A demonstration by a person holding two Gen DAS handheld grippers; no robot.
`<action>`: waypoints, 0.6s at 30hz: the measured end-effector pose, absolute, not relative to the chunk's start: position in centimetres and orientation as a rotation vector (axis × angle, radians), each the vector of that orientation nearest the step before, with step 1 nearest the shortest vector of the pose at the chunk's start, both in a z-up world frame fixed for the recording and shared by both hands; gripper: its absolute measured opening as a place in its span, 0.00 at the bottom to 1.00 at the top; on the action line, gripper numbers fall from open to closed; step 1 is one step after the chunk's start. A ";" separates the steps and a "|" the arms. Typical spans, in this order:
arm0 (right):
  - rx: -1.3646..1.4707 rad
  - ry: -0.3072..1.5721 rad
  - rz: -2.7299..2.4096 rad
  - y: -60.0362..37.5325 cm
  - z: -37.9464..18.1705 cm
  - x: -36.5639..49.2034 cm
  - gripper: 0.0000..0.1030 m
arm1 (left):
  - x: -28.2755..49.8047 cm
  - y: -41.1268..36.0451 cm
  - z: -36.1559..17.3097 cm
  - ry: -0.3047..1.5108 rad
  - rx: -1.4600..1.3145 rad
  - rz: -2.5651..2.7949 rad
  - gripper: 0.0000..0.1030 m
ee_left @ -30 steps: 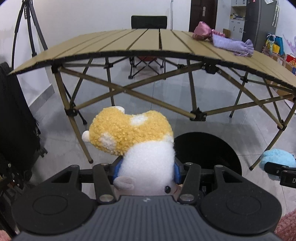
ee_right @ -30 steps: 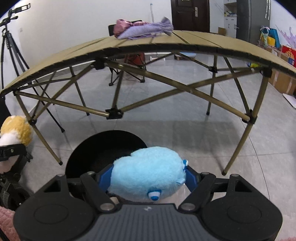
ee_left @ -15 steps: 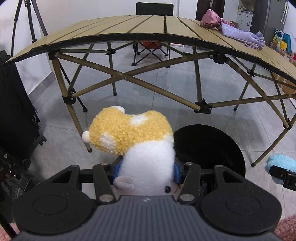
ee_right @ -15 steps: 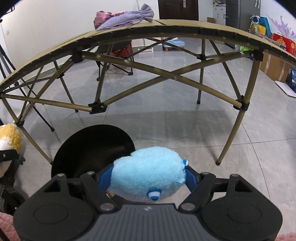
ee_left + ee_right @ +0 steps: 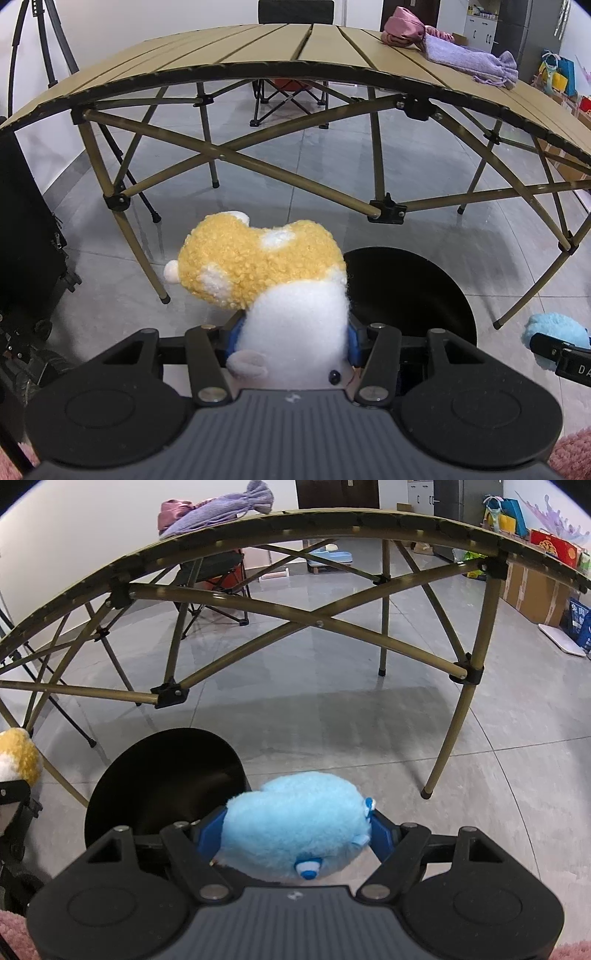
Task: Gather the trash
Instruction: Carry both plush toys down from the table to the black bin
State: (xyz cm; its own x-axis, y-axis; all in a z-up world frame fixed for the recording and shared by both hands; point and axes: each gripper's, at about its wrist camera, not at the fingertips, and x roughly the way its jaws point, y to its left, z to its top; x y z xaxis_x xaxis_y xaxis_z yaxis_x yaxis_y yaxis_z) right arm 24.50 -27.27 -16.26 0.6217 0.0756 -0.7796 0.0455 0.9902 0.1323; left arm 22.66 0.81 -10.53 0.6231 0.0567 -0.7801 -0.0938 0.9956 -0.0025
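Note:
A yellow and white plush toy [image 5: 269, 288] sits clamped between the blue pads of my left gripper [image 5: 293, 338], which is shut on it. My right gripper [image 5: 291, 830] is shut on a light blue plush toy [image 5: 295, 827]. A round black bin [image 5: 410, 295] stands on the grey floor just beyond and right of the left gripper; in the right wrist view the bin [image 5: 162, 779] lies ahead and left of the blue toy. The blue toy [image 5: 554, 332] also shows at the right edge of the left wrist view, and the yellow toy [image 5: 18, 760] at the left edge of the right wrist view.
A tan folding table [image 5: 258, 48] with crossed metal legs [image 5: 280, 173] arches over the floor ahead. A pink pouch [image 5: 402, 27] and a purple cloth bag [image 5: 469, 59] lie on it. A black case [image 5: 26, 236] stands at left, cardboard boxes [image 5: 535, 587] at right.
Both views have tipped downward and drawn nearer to the bin, which now looks larger. Both toys stay gripped as before.

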 end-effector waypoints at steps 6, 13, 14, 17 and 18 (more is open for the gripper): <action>0.152 0.896 0.007 -27.9 -16.3 24.6 0.74 | 23.2 -0.5 -10.7 0.905 -0.032 0.066 0.50; 0.170 0.892 -0.018 -29.1 -16.6 24.6 0.74 | 23.9 -2.5 -10.7 0.911 -0.018 0.030 0.50; 0.175 0.891 -0.021 -29.3 -16.6 24.6 0.74 | 24.0 -2.8 -10.7 0.911 -0.016 0.024 0.50; 0.184 0.889 -0.032 -30.0 -16.8 24.6 0.74 | 24.3 -3.8 -10.7 0.914 -0.009 0.009 0.50; 0.188 0.889 -0.037 -30.3 -16.8 24.5 0.74 | 24.5 -4.1 -10.7 0.916 -0.006 0.004 0.50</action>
